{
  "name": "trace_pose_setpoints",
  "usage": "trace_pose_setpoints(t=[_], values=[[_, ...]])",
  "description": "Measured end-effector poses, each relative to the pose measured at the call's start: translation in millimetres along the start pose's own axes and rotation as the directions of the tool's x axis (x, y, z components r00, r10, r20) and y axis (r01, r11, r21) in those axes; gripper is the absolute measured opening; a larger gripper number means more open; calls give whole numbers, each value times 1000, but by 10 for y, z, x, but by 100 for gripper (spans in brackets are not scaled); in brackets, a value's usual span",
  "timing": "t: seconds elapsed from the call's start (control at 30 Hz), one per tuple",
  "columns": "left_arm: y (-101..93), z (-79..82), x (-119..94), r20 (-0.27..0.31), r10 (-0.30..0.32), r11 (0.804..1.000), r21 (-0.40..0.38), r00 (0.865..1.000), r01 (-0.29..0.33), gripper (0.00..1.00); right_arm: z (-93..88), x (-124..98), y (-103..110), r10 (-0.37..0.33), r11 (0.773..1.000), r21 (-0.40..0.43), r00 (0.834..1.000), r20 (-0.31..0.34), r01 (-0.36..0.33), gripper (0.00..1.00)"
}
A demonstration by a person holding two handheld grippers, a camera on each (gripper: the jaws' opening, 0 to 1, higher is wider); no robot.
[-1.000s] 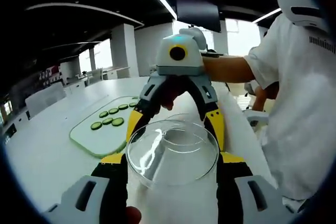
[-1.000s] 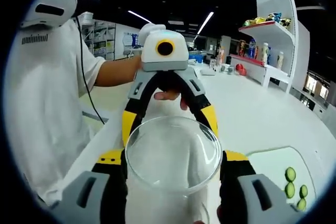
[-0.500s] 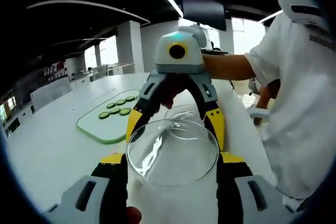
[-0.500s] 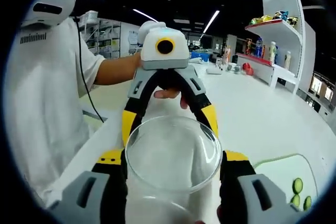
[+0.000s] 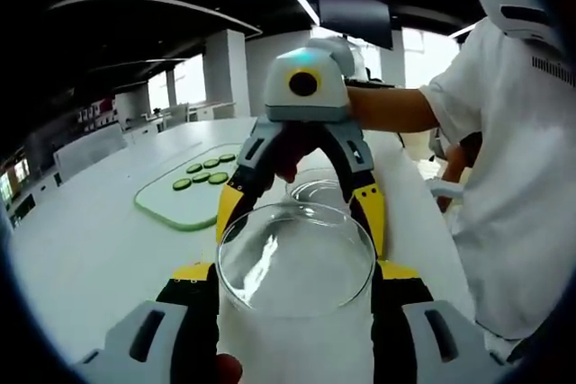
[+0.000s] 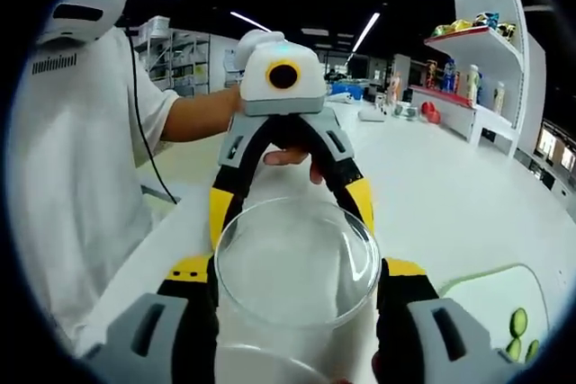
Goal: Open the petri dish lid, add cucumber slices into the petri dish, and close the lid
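We judged the lid-opening step underway: our left claw (image 5: pixel 295 263) pinched the clear lid (image 5: pixel 295 258), our right claw (image 6: pixel 295 263) gripped it too, above the petri dish (image 5: pixel 317 192). Next, fetch cucumber slices (image 5: pixel 200 173) from the tabletop (image 5: pixel 81 249).

No text, label, brand or number can be read in either view. In the right gripper view, a short line of dark print sits on the shoulder of the person's white short-sleeved shirt (image 6: pixel 63 66), but it is too small and blurred to make out. The coloured bottles and packets on the white wall shelf (image 6: pixel 477 42) carry no legible labels.
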State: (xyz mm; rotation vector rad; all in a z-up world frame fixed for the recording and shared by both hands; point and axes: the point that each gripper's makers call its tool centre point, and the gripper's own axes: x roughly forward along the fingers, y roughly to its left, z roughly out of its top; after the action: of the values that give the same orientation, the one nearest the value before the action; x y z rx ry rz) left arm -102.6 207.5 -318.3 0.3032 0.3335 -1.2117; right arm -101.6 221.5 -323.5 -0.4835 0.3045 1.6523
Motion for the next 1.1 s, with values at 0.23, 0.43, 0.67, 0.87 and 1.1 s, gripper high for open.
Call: trace_pose_setpoints(t=[0.23, 0.43, 0.67, 0.87, 1.1], values=[[-23, -24, 10, -19, 2, 1000, 2, 1000, -2, 69, -31, 29, 7, 6, 1000, 0, 1000, -22, -6, 71], [-18, -64, 0, -40, 2, 1000, 2, 999, -2, 69, -55, 63, 12, 13, 1000, 1, 999, -44, -13, 71], [-21, -103, -1, -56, -4, 1000, -5, 998, 3, 69, -62, 74, 23, 17, 1000, 4, 999, -52, -17, 71], [-20, -111, 9, -63, -5, 1000, 0, 998, 5, 69, -87, 75, 23, 17, 1000, 7, 998, -60, -17, 71], [-11, -122, 12, -67, -5, 1000, 7, 998, 5, 69, -109, 79, 7, 14, 1000, 6, 998, -68, -13, 71]])
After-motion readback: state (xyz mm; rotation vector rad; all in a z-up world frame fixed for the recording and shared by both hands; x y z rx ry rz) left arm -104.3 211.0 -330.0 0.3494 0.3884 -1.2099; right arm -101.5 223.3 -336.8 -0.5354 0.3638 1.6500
